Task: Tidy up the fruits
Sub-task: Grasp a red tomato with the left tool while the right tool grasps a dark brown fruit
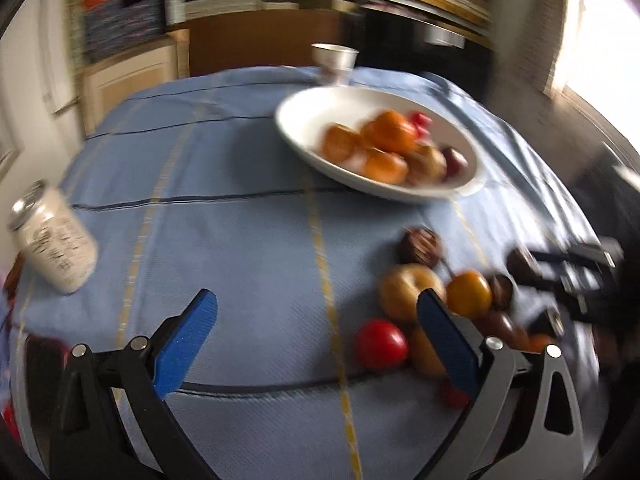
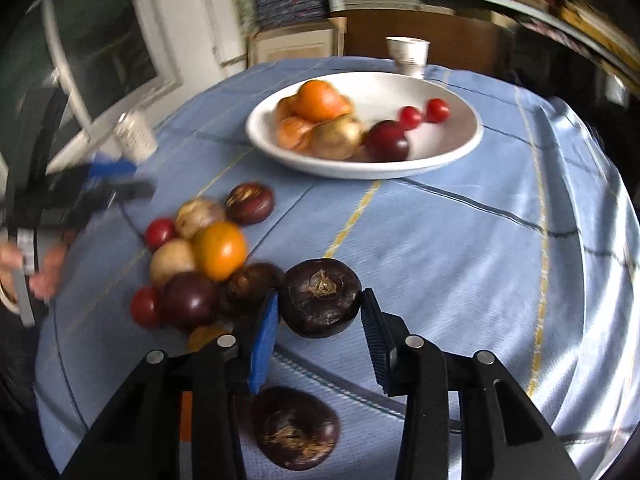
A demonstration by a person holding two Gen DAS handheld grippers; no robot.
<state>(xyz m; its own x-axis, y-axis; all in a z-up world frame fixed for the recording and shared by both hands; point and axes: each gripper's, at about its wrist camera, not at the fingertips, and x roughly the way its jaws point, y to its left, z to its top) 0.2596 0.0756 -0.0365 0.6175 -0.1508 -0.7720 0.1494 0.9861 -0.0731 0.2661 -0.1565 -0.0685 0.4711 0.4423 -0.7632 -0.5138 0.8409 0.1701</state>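
Right now the right gripper (image 2: 320, 312) has a dark purple-brown fruit (image 2: 320, 298) between its blue pads: round, flattened, matte skin with a dry tan stem scar on top, at about six o'clock from the white bowl (image 2: 460, 148). The pads sit against its sides, clamped on it. A second such fruit (image 2: 296, 426) lies below, partly hidden by the fingers. At nine o'clock of the held one a blurred loose pile (image 2: 204, 256) rests on the blue cloth (image 2: 440, 240); its count is hard to make out. In the bowl: two small red fruits (image 2: 424, 114), one dark one, and several orange and tan ones. The left gripper (image 1: 316, 340) stands wide apart, empty. One can (image 1: 52, 236) and one paper cup (image 2: 408, 56) stand on the cloth.
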